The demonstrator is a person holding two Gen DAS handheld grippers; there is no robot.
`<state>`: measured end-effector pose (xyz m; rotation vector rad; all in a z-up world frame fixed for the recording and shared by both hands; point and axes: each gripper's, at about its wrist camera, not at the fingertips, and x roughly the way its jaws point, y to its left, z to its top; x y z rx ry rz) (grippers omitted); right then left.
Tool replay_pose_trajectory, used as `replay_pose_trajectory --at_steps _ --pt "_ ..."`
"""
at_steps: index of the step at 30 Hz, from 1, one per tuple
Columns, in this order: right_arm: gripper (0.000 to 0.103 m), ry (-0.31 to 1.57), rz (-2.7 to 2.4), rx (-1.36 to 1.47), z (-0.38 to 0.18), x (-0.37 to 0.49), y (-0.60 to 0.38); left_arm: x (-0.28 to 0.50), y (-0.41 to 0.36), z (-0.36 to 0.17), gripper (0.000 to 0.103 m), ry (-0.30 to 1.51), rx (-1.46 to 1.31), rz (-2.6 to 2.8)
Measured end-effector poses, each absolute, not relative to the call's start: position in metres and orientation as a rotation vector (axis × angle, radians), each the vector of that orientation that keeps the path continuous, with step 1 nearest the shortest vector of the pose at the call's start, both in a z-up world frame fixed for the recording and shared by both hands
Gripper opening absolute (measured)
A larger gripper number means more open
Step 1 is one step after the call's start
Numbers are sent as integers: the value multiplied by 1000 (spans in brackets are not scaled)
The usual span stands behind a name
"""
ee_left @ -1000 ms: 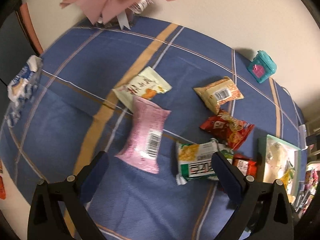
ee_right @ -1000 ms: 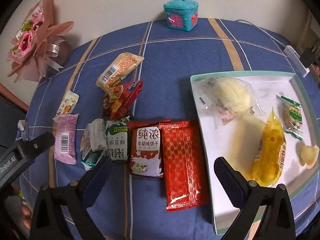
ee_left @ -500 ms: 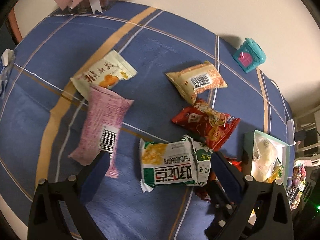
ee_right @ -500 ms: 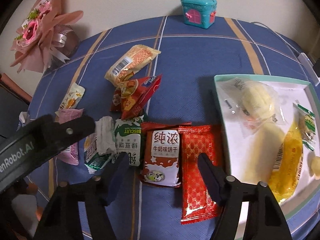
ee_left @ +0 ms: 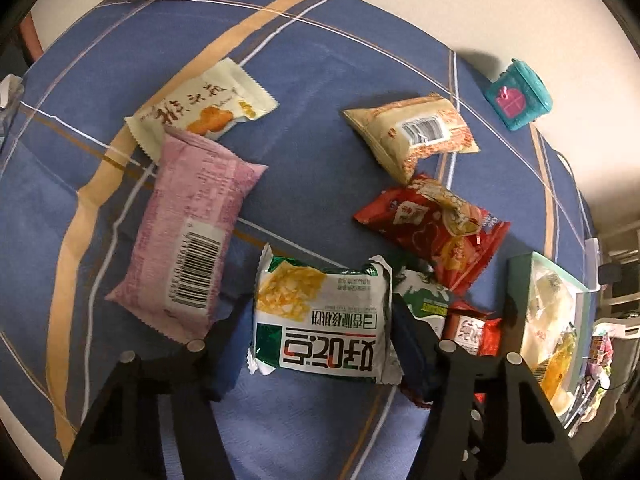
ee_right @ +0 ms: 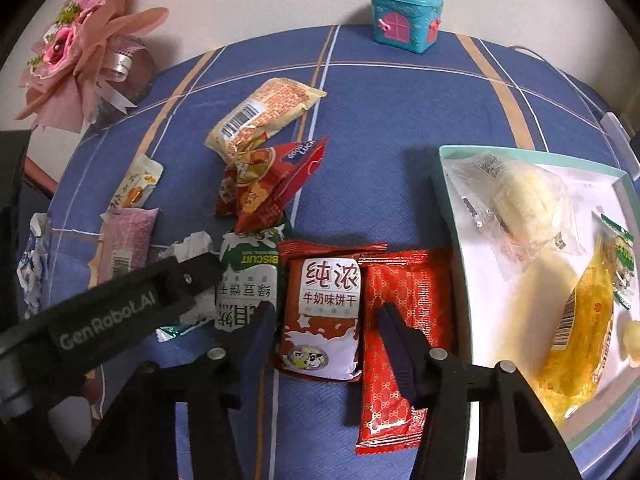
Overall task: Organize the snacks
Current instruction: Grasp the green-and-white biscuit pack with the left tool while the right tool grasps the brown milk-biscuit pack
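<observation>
On the blue checked cloth (ee_left: 320, 80) lay many snack packets. At the bottom middle of the left wrist picture, the left gripper (ee_left: 318, 352) pointed down at a green and white plastic packet with a yellow picture (ee_left: 320, 320). Its jaws had just been closing and stood about half wide, one on each side of that packet. They were very close to its sides, but I could not tell if they pressed on it. To the left of it lay a pink puffy packet with a barcode (ee_left: 188, 232), and a flat cream packet (ee_left: 200, 108) touched the pink one's top end. Toward the upper right lay a tan packet (ee_left: 412, 132) and, below it, a crinkled red packet (ee_left: 432, 232). At the bottom middle of the right wrist picture, the right gripper (ee_right: 328, 324) had a brown and white milk biscuit packet (ee_right: 320, 312) between its jaws. They had just been closing and were narrow, yet a small gap showed on the packet's right side. A shiny red flat packet (ee_right: 400, 340) lay just beside it on the right. At the right edge sat a white tray with a mint green rim (ee_right: 448, 208), holding a pale bun in a clear bag (ee_right: 520, 200) and a yellow packet (ee_right: 580, 340). A small teal house-shaped box (ee_right: 404, 20) stood at the top, and a pink paper flower bunch (ee_right: 80, 40) at the upper left.
</observation>
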<state>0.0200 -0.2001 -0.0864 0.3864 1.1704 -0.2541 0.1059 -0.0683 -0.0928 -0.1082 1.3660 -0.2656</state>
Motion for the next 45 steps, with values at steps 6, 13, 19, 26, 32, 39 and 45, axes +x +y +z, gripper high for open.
replay_pose_trajectory --at_steps 6,13,19,26,32,39,45 --pt "52 1178 -238 401 -90 24 -198 105 -57 -94 66 1363 -117 -240" --pt "50 1190 -236 424 -93 18 -206 103 -59 -95 67 1360 -99 -232" --pt "49 1196 -235 426 -93 18 -208 104 -64 -97 67 1360 -95 -230" --pt "47 1198 -237 371 -92 23 -199 104 -69 -98 67 1358 -68 -225" --pt "45 1232 -241 347 -92 23 -190 102 -73 -99 67 1363 -66 -221" --pt "45 1239 -238 341 -98 22 -186 101 -72 -103 67 1367 -59 -221" --pt "45 1221 -233 352 -102 22 -185 99 -75 -108 66 1368 -38 -215"
